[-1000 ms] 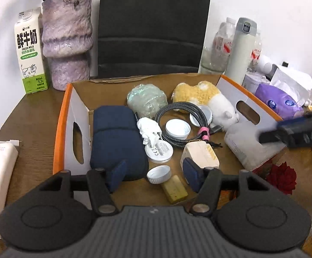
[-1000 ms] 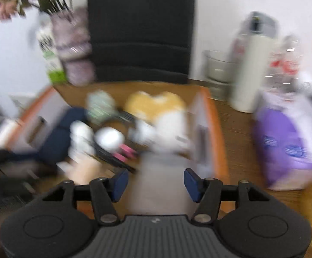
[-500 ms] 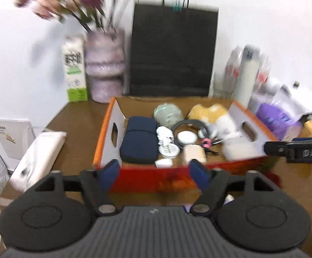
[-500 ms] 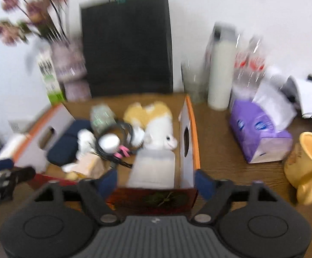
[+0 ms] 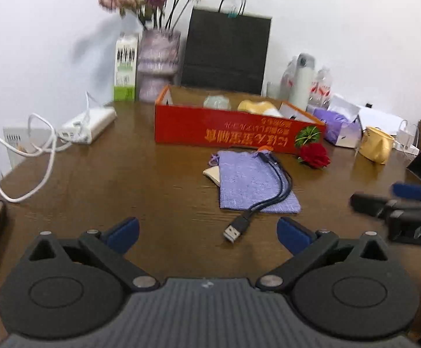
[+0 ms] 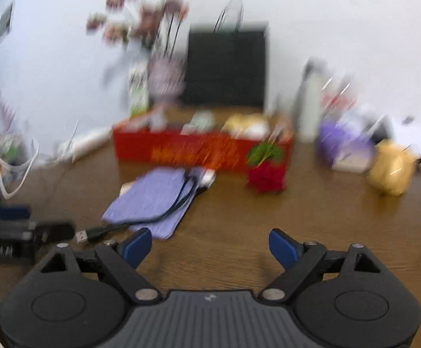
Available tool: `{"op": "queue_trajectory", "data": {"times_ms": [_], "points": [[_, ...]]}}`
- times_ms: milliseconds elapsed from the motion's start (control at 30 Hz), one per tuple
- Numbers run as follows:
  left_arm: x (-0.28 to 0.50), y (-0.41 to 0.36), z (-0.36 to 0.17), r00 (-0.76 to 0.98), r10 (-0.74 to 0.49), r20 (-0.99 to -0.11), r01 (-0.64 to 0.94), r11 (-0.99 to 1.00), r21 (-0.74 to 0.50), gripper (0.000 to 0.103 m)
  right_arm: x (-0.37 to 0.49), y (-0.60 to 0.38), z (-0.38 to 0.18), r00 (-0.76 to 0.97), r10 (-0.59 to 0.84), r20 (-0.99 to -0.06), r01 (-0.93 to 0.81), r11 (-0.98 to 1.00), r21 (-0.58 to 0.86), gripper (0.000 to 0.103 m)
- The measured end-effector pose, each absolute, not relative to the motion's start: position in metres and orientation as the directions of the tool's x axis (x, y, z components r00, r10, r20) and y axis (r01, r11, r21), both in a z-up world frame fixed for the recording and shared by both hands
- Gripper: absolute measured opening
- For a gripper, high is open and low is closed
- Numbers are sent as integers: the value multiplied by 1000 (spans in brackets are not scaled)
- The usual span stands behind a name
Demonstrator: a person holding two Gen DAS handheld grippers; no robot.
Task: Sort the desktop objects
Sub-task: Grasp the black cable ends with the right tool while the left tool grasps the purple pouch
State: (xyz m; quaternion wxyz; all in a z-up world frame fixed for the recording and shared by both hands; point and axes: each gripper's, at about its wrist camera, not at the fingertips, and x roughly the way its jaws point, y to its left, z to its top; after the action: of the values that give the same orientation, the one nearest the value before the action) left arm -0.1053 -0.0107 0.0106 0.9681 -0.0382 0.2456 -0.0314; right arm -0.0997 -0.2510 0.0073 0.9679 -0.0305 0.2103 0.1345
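Observation:
A red cardboard box (image 5: 225, 129) holding several small objects stands mid-table; it also shows blurred in the right wrist view (image 6: 181, 150). In front of it lie a purple cloth pouch (image 5: 251, 182), a black USB cable (image 5: 265, 200) across it, a small beige item (image 5: 212, 174) and a red rose (image 5: 313, 155). My left gripper (image 5: 207, 232) is open and empty above the table's near part, short of the USB plug. My right gripper (image 6: 210, 245) is open and empty, right of the pouch (image 6: 152, 197); it also shows at the left wrist view's right edge (image 5: 399, 206).
At the back stand a flower vase (image 5: 158, 63), a milk carton (image 5: 126, 69), a black paper bag (image 5: 225, 52), a white flask (image 5: 302, 81) and bottles. A white power strip (image 5: 90, 124) with cords lies left. A purple tissue pack (image 5: 339, 127) and yellow mug (image 5: 376, 145) sit right.
Both grippers have pulled back and away from the box, from over its contents to the near part of the table. Both stay open and empty. Pouch, cable and rose came into view.

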Motion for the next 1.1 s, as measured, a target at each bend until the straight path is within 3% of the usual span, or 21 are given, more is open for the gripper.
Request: {"op": "queue_trajectory", "data": {"times_ms": [67, 133, 167, 333, 467, 533, 600, 633, 700, 733, 800, 900, 967, 1100], "points": [[-114, -14, 10, 893, -73, -444, 45, 996, -72, 103, -111, -256, 1, 879, 277, -387, -295, 955, 14, 103], [-116, -19, 9, 892, -83, -445, 63, 996, -60, 103, -107, -254, -4, 831, 303, -467, -342, 940, 1, 101], [-115, -22, 10, 889, -81, -450, 65, 997, -51, 103, -109, -253, -3, 835, 299, -461, -340, 940, -6, 99], [-118, -26, 10, 896, -79, -436, 66, 997, -45, 103, -122, -256, 13, 896, 300, -327, -314, 949, 9, 103], [-105, -24, 10, 879, -73, -471, 57, 997, -49, 103, -109, -249, 10, 856, 275, -437, -312, 950, -14, 103], [-97, -23, 13, 861, -90, -500, 77, 996, -46, 103, -118, -254, 22, 899, 278, -339, -289, 957, 18, 99], [-93, -23, 18, 859, -110, -500, 108, 994, -33, 103, -123, -260, 36, 928, 286, -238, -280, 958, 56, 103], [-91, -22, 19, 867, -107, -487, 110, 994, -23, 103, -115, -258, 40, 918, 291, -268, -287, 956, 54, 103], [-83, -20, 21, 876, -101, -472, 111, 994, -6, 103, -83, -247, 36, 847, 294, -443, -320, 947, 19, 98], [-78, -19, 21, 873, -101, -477, 112, 994, -6, 103, -73, -244, 30, 827, 298, -477, -331, 944, 15, 74], [-63, -14, 20, 854, -109, -508, 113, 993, -23, 100, -57, -239, 23, 810, 306, -500, -332, 942, 39, 52], [-40, -4, 18, 810, -152, -566, 116, 988, -99, 87, -27, -229, 17, 770, 374, -517, -369, 922, 117, 53], [-24, 1, 15, 790, -180, -586, 104, 981, -161, 84, -5, -219, 12, 755, 389, -527, -375, 916, 140, 54], [4, -2, 11, 761, -219, -611, 104, 970, -218, 73, 33, -196, -6, 713, 320, -623, -332, 938, 102, 54]]}}
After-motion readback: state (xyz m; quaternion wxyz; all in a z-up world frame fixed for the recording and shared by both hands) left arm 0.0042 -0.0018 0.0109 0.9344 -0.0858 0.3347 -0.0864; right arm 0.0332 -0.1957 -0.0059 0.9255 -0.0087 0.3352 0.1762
